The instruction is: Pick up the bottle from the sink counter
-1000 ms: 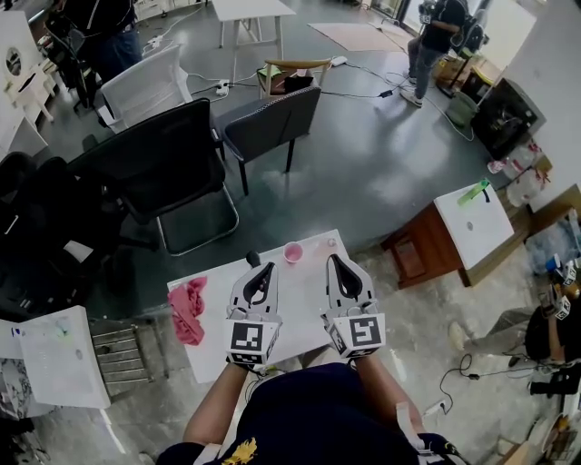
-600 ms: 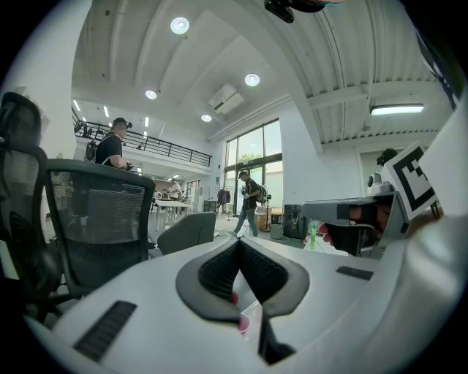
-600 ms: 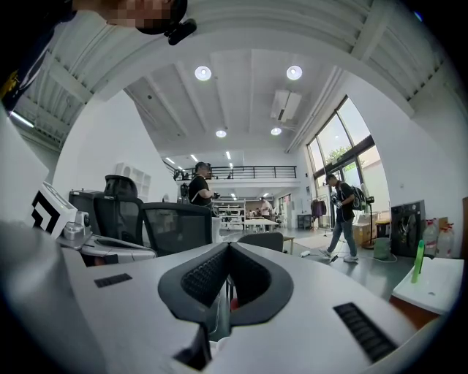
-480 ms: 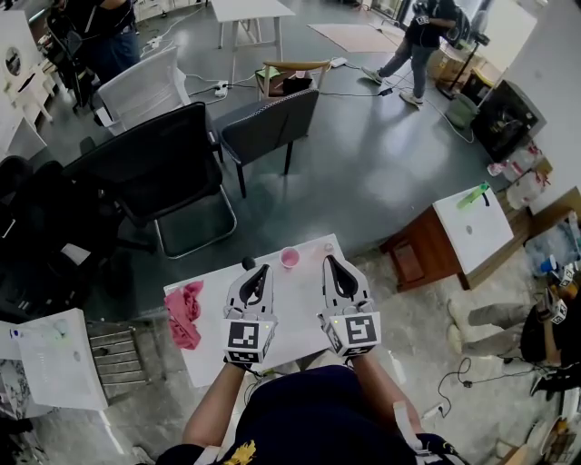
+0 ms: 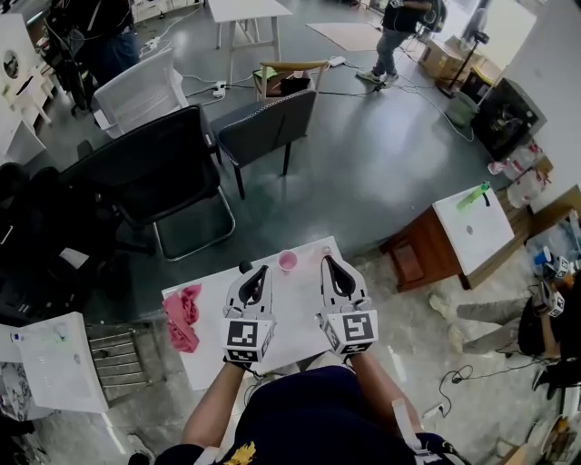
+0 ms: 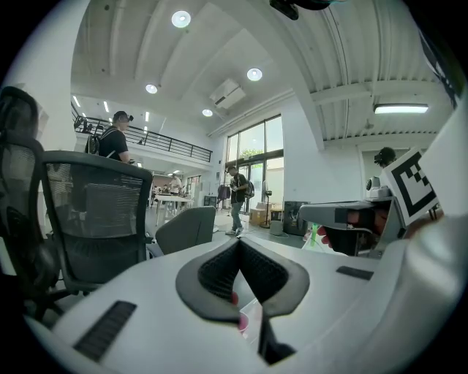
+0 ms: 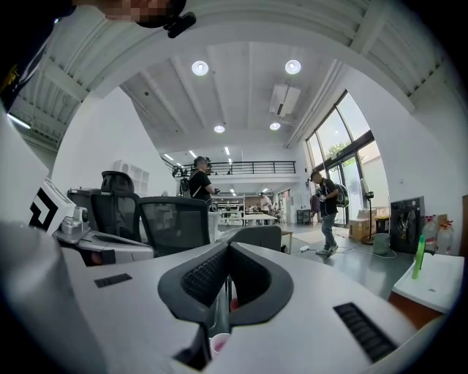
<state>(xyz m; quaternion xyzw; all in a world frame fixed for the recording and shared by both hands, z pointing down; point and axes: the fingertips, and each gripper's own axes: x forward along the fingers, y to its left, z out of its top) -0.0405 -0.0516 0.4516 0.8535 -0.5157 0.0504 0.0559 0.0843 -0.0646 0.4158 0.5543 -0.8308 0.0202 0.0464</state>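
Note:
Both grippers hover side by side over a small white table, held by a person in a dark top. My left gripper is shut with nothing in it; its pads meet at the tip in the left gripper view. Also shut and empty is my right gripper, seen again in its own view. A pink cup stands between the two tips near the table's far edge. A green bottle stands on a white-topped cabinet far to the right, out of reach of both grippers.
A pink cloth lies on the table's left part. A small dark thing sits beside the left tip. Black office chairs and a grey chair stand beyond the table. A person walks at the back.
The person at the back has walked to the left. Both grippers stay shut and have hardly shifted over the table.

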